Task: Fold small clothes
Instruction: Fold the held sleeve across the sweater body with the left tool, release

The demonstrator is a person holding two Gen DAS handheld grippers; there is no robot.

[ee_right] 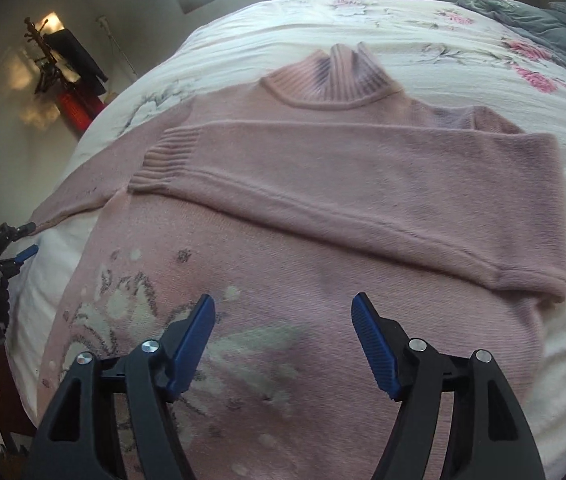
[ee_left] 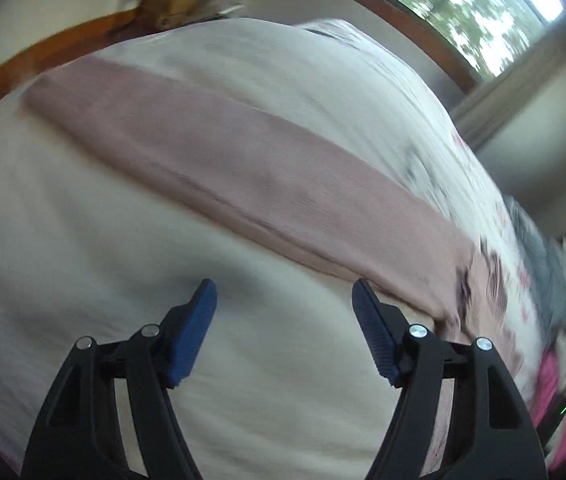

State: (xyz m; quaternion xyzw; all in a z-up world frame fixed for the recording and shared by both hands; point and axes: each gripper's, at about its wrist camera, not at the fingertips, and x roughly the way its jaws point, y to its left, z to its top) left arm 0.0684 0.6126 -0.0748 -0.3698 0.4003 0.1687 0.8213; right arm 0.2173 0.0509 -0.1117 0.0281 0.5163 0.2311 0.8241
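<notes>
garment: pink turtleneck sweater [ee_right: 323, 184] lies flat on the bed [ee_right: 463, 36], collar toward the far side; one sleeve [ee_right: 363, 184] is folded across the chest, the other sleeve [ee_left: 219, 160] stretches out flat toward the bed edge.
left tongs [ee_left: 284, 322]: wide open, holding nothing, hovering over bare bedcover just beside the outstretched sleeve.
right tongs [ee_right: 283, 338]: wide open, empty, above the sweater's patterned lower front.
step, as i judge it: fold the second sleeve in.
risk: the left view is blurred by motion; a hurried pinch could catch the bedcover along with the sleeve.
risk: dragging the sleeve may tug the body askew or undo the folded sleeve.
</notes>
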